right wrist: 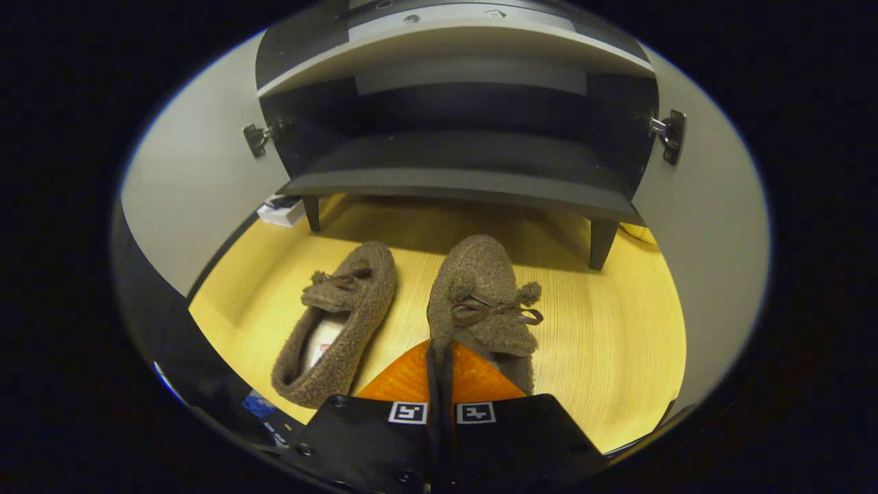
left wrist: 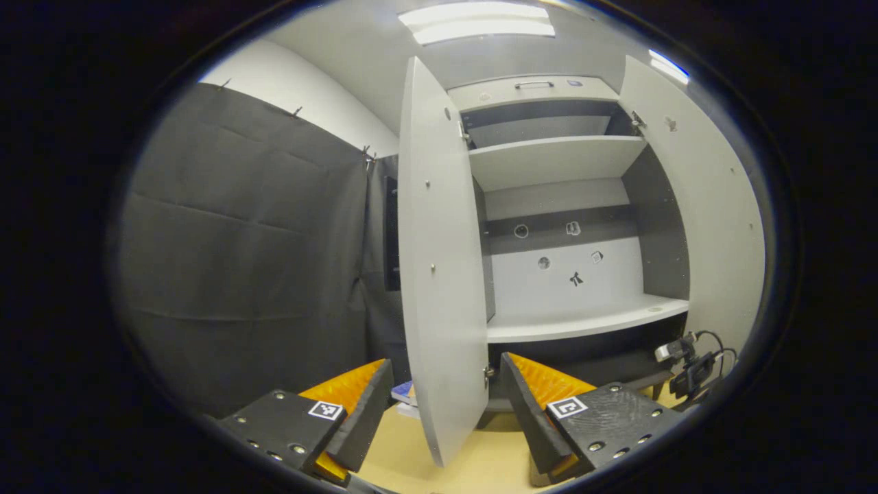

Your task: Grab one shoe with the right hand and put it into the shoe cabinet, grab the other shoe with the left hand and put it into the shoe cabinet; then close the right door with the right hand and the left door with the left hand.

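Left claw: fingers spread wide, gripping nothing, raised in front of the tall white shoe cabinet, with the edge of the open left door standing between the two fingers in the left gripper view.
Right claw: fingers drawn together to a thin slit, right at the heel end of the right-hand brown fuzzy slipper; whether anything is pinched between them I cannot tell.
Right-hand slipper: flat on the yellow wooden bench, toe pointing at the cabinet, bow and pom-poms on top.
Left-hand brown fuzzy slipper: just beside its partner on the bench, angled slightly away, pale insole showing.
Cabinet: both doors swung open, right door out to the side; white shelves inside bare, a few small stickers on the back panel.
Cabinet base: dark lower shelf on short legs, sitting beyond the slippers' toes in the right gripper view.
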